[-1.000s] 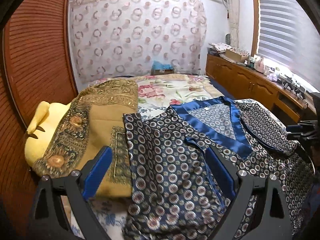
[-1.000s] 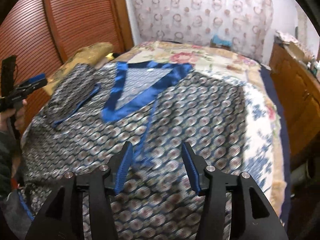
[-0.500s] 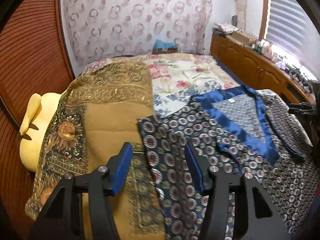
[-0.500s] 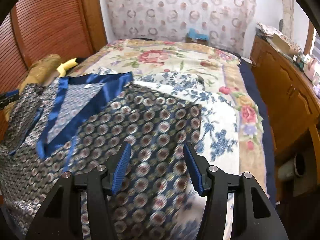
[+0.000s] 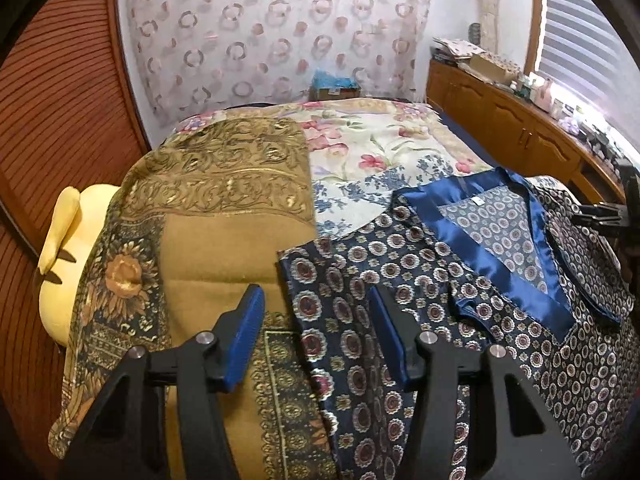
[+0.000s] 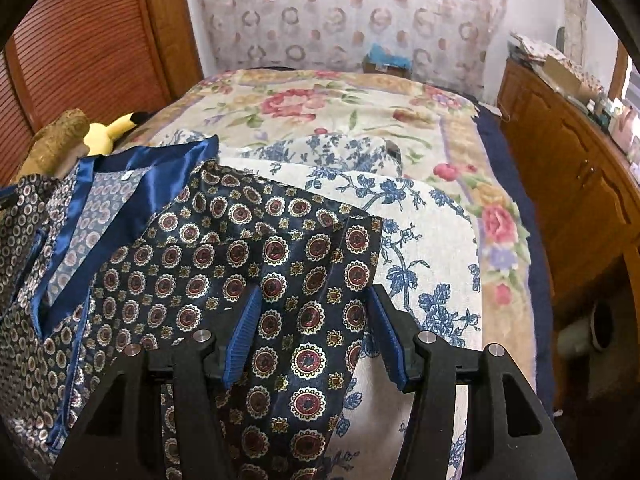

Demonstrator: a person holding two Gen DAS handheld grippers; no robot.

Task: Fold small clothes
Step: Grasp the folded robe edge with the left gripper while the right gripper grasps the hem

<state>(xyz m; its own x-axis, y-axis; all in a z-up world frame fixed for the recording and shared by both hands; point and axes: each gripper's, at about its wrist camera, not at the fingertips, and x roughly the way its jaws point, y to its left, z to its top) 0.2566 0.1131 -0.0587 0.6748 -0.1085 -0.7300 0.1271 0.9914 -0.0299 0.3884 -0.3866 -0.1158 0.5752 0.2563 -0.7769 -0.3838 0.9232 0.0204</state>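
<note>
A navy patterned shirt (image 5: 460, 292) with a shiny blue V collar (image 5: 500, 268) lies flat on the bed. My left gripper (image 5: 316, 332) is open, low over the shirt's left sleeve edge where it overlaps a gold cloth. In the right wrist view the shirt (image 6: 192, 264) fills the left half, and my right gripper (image 6: 316, 328) is open over its right sleeve (image 6: 320, 292). Neither gripper holds cloth. The right gripper also shows in the left wrist view (image 5: 608, 220) at the far right.
A gold patterned cloth (image 5: 208, 248) lies left of the shirt, partly over a yellow plush toy (image 5: 68, 256). The floral bedspread (image 6: 360, 120) lies beyond. A wooden cabinet (image 6: 580, 184) runs along the right side. Slatted wooden doors (image 5: 60, 120) stand at the left.
Both grippers have swung outward from the shirt's middle: the left toward the left sleeve edge, the right toward the right sleeve. The left gripper's jaws have narrowed. The shirt has not moved.
</note>
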